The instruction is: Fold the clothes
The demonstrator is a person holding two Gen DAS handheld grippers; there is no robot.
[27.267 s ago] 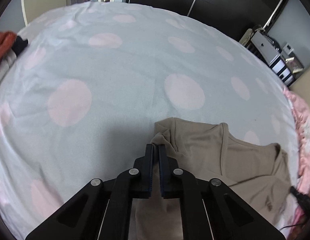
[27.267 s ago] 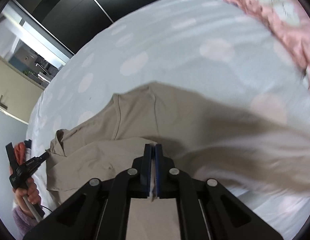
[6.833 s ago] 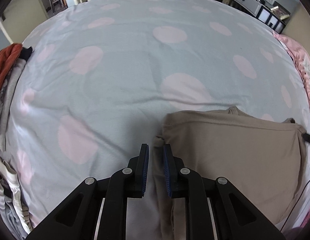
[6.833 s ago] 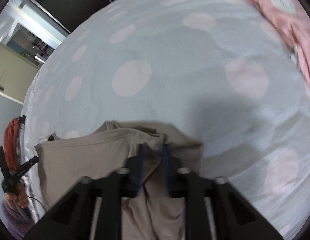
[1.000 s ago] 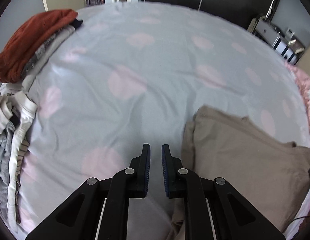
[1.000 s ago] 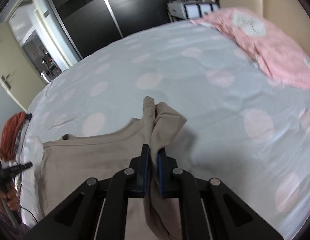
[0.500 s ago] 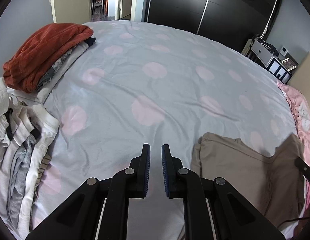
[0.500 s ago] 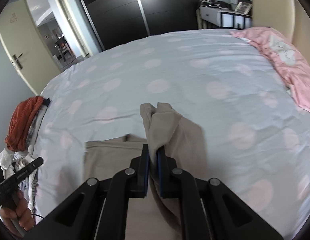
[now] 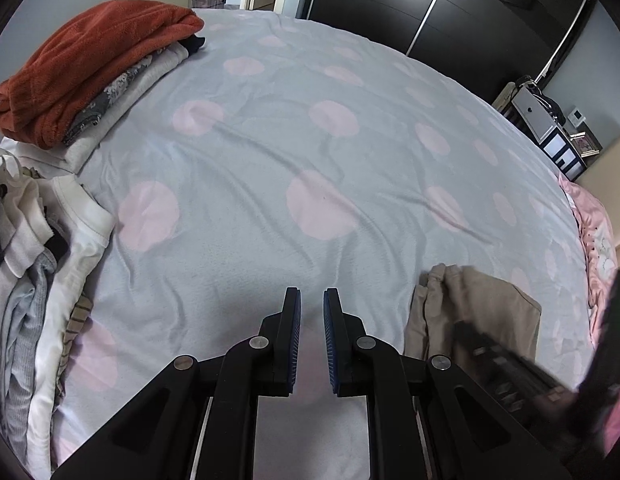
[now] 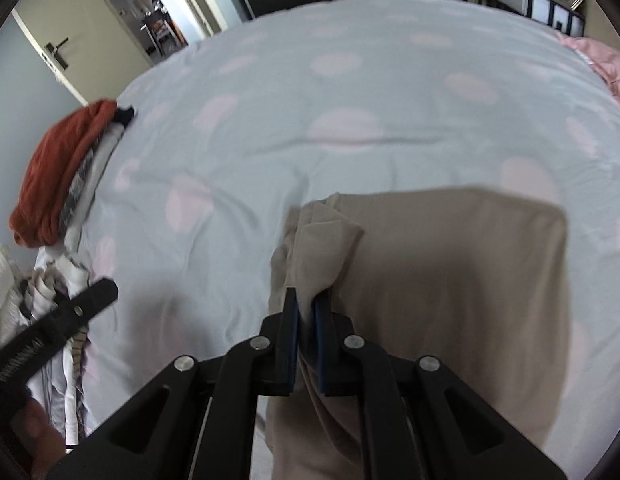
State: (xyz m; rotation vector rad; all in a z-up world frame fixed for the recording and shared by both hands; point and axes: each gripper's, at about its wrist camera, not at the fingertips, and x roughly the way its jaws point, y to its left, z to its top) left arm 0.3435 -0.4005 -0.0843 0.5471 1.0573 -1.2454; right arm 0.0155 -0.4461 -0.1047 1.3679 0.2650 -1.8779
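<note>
A beige garment (image 10: 462, 272) lies folded into a rough rectangle on the spotted bedsheet (image 10: 350, 92). My right gripper (image 10: 305, 300) is shut on a bunched edge of that garment at its left side. In the left wrist view the same beige garment (image 9: 490, 308) shows at the lower right, partly behind the blurred right gripper body (image 9: 522, 368). My left gripper (image 9: 312, 296) hangs open over bare sheet (image 9: 310, 160), left of the garment, with nothing between its fingers. Its tip (image 10: 97, 292) shows at the left of the right wrist view.
A stack of folded clothes topped by a rust-red piece (image 9: 89, 64) sits at the far left of the bed. White and grey clothes (image 9: 33, 264) pile along the left edge. A pink blanket (image 9: 594, 232) lies at the right edge. Dark wardrobes (image 9: 430, 8) stand behind.
The right gripper has carried the garment's edge across to the left, leaving it as a smaller rectangle. The left gripper has lifted and tilted, now empty over bare sheet.
</note>
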